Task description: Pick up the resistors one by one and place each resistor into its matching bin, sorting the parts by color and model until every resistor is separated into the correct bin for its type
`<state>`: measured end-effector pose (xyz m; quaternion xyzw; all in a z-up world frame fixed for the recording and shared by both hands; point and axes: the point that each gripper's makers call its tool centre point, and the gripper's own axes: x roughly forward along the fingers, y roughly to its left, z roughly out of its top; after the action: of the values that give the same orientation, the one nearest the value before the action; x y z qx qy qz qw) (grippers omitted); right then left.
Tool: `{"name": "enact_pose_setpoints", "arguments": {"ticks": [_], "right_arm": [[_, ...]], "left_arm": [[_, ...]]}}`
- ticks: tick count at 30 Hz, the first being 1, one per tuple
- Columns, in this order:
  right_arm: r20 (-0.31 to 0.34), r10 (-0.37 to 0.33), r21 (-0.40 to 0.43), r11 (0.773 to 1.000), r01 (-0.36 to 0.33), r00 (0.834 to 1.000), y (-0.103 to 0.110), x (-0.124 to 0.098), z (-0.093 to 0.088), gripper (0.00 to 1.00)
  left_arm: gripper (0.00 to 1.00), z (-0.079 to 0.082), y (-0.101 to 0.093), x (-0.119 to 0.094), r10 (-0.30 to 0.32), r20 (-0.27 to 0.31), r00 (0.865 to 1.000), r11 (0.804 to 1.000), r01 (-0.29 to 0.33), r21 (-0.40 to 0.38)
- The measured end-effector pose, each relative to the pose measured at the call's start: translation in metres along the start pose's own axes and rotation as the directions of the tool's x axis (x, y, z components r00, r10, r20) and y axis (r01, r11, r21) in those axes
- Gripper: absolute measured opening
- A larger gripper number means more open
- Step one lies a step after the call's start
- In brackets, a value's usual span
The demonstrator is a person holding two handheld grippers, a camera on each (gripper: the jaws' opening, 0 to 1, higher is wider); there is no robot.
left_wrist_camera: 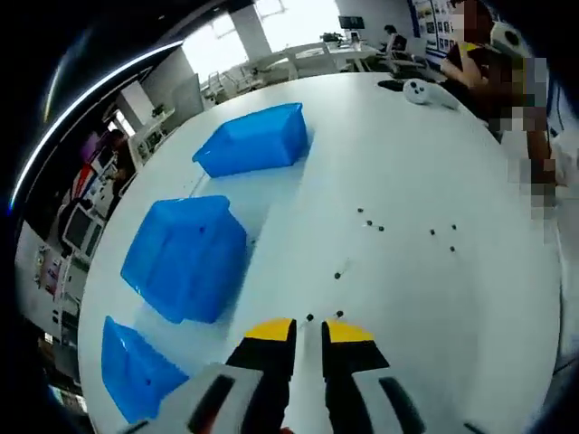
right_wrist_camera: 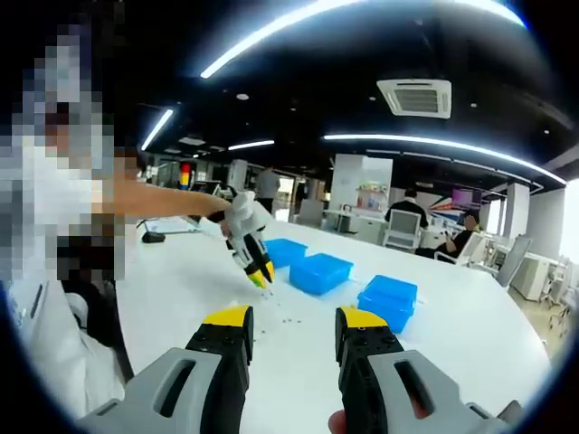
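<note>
Several tiny dark resistors [left_wrist_camera: 369, 221] lie scattered on the round white table [left_wrist_camera: 434, 316]. Three blue bins stand in a row on the left: far [left_wrist_camera: 258, 140], middle [left_wrist_camera: 185, 258] and near [left_wrist_camera: 136, 371]. My left gripper [left_wrist_camera: 309, 331] hovers low over the table with its yellow-tipped jaws a narrow gap apart. One resistor [left_wrist_camera: 309, 317] lies just ahead of that gap, another [left_wrist_camera: 339, 314] beside the right tip. In the right gripper view my right gripper [right_wrist_camera: 294, 325] stands wide open and empty. Beyond it the left gripper [right_wrist_camera: 260, 271] points down at the resistors [right_wrist_camera: 285, 320], with the bins [right_wrist_camera: 321, 271] behind.
A white handheld device [left_wrist_camera: 421, 90] and a dark object lie near the table's far edge, by a seated person [left_wrist_camera: 479, 63]. A person's arm [right_wrist_camera: 163, 199] reaches in from the left. A black item [right_wrist_camera: 154, 237] rests on the table there. Desks and chairs fill the office behind.
</note>
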<state>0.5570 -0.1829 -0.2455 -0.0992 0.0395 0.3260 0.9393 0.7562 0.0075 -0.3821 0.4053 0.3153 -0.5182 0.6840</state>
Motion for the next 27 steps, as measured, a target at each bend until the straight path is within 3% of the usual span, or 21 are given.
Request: {"name": "enact_pose_setpoints", "arguments": {"ticks": [4,8,16,20,27], "right_arm": [[0.000,0.004,0.001,1.000,-0.004,1.000,0.001,0.000,-0.001,0.38],[-0.001,0.004,-0.001,1.000,-0.004,1.000,0.001,0.001,-0.002,0.38],[-0.005,0.010,0.003,1.000,-0.010,1.000,0.002,0.003,-0.004,0.38],[-0.008,0.009,0.006,1.000,-0.009,1.000,0.000,0.003,-0.005,0.38],[-0.013,0.013,0.012,1.000,-0.012,1.000,0.001,0.005,-0.008,0.38]], "left_arm": [[0.14,-0.010,0.000,0.012,-0.050,-0.085,0.995,0.999,0.049,-0.015],[0.12,-0.007,0.006,0.018,-0.064,-0.102,0.993,0.998,0.061,-0.035],[0.06,-0.004,0.004,0.022,-0.154,-0.138,0.978,0.984,0.140,-0.106],[0.12,-0.004,0.007,0.021,-0.125,-0.142,0.982,0.991,0.116,-0.071],[0.17,-0.009,-0.003,0.013,-0.157,-0.153,0.976,0.987,0.149,-0.067]]}}
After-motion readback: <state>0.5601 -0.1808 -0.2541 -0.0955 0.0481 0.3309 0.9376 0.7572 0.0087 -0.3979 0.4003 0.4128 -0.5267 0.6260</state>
